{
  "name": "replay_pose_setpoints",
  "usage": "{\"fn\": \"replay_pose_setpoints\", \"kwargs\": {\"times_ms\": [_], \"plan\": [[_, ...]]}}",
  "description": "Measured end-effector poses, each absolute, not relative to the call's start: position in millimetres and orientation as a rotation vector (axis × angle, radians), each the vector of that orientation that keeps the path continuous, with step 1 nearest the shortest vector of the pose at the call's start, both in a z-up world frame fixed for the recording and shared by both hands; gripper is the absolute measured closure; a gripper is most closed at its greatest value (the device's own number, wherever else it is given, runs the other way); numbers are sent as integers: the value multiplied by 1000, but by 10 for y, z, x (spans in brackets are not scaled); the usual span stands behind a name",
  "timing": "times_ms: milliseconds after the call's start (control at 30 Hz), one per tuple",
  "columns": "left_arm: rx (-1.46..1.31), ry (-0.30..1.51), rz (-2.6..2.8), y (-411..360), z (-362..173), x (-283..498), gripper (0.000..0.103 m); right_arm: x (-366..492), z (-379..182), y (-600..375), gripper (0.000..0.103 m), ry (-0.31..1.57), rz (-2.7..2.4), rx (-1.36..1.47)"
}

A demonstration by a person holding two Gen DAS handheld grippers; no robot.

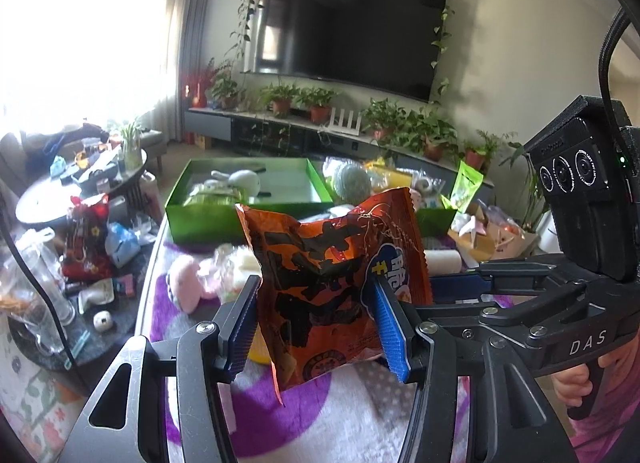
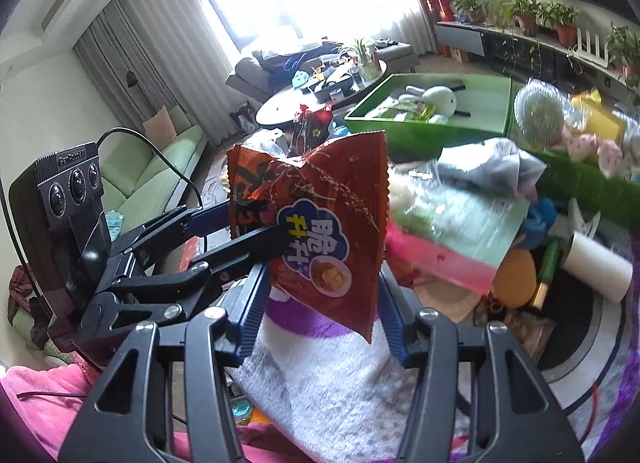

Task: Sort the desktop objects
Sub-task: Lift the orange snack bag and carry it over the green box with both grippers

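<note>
The table is covered by a fluffy white blanket with purple patches [image 1: 344,411]. On it at the far side sits a green box [image 1: 188,219] with a white plush rabbit [image 1: 240,180] inside. Just in front of the box lies a pink plush toy [image 1: 186,281]. A white roll [image 2: 596,267] lies to the right, near an orange round thing [image 2: 514,277].

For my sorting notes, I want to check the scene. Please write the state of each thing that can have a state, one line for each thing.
Orange snack bag: sealed, crumpled, lifted off the table, held by both grippers.
Left gripper: jaws shut on the bag.
Right gripper: jaws shut on the bag.
Green box: open, a white plush toy inside.
Television: off.
</note>
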State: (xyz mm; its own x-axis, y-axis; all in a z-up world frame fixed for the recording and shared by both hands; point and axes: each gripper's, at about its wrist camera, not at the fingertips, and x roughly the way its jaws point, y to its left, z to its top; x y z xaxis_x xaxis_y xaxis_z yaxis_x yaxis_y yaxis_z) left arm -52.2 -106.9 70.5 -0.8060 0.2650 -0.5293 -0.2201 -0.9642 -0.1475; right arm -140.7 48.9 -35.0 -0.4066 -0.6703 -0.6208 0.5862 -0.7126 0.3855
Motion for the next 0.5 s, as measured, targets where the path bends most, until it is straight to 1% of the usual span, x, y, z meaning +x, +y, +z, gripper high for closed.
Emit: {"fn": "replay_pose_setpoints", "kwargs": {"times_ms": [300, 500], "plan": [[-796, -107, 2772, -1100, 790, -691, 48, -1531, -250, 477, 52, -126, -2169, 964], [-784, -113, 2782, -1158, 793, -772, 48, -1598, -216, 430, 52, -87, -2187, 938]]}}
